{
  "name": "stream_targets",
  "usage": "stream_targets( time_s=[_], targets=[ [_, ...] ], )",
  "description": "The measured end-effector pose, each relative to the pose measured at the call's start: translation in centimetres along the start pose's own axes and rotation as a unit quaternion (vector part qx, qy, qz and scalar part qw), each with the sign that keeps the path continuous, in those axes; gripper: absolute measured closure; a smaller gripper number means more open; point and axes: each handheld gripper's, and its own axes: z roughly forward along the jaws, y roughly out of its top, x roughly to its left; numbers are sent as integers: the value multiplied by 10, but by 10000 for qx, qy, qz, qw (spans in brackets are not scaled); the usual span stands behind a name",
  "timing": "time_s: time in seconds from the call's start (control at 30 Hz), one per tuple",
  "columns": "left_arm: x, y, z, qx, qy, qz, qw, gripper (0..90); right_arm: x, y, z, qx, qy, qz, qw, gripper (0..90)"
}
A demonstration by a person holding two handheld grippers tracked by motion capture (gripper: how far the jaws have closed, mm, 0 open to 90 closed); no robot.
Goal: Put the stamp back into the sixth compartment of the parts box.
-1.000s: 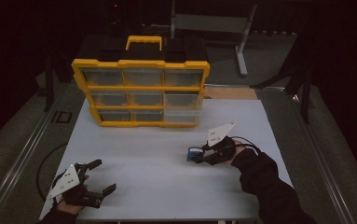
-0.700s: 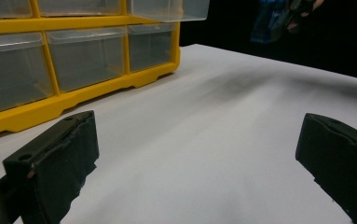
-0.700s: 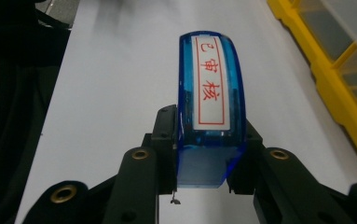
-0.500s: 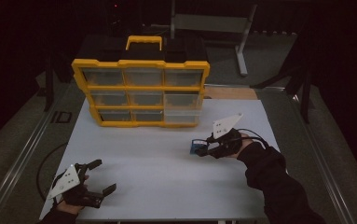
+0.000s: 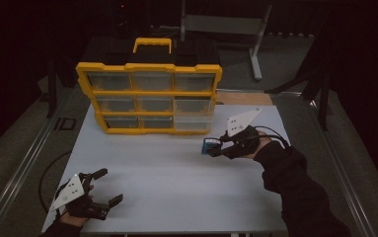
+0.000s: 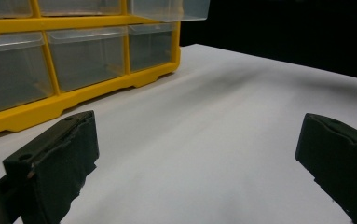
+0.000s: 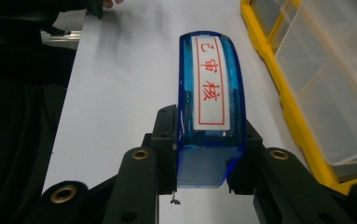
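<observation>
So on the left, the left gripper (image 5: 100,187) sits at the near left corner of the white tabletop (image 5: 167,168) with its jaws spread wide and nothing between them, same spot as a second ago, basically parked. In the middle, toward the far side, stands the yellow drawer organizer (image 5: 149,96), with its bottom right drawer (image 5: 192,122) looking pulled out a bit. Over on the right, the right gripper (image 5: 215,147) is clamped on a blue stamp (image 7: 211,116) with red characters on its white label, and it's moved farther from the person and closer to the organizer over the last second. My guess is the stamp is headed for that drawer, so we're mid-carry, not placed yet.
</observation>
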Motion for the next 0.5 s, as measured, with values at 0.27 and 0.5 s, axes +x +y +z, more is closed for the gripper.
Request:
stream_targets(
  time_s=[0.27,0.5],
  targets=[
    [0,1,0,-40,-23,17,10000,4,-8,18,-12,-40,-128,-25,9999,695],
    [0,0,0,2,-60,-20,10000,4,-18,30,-19,-61,-242,-20,9997,695]
  ],
)
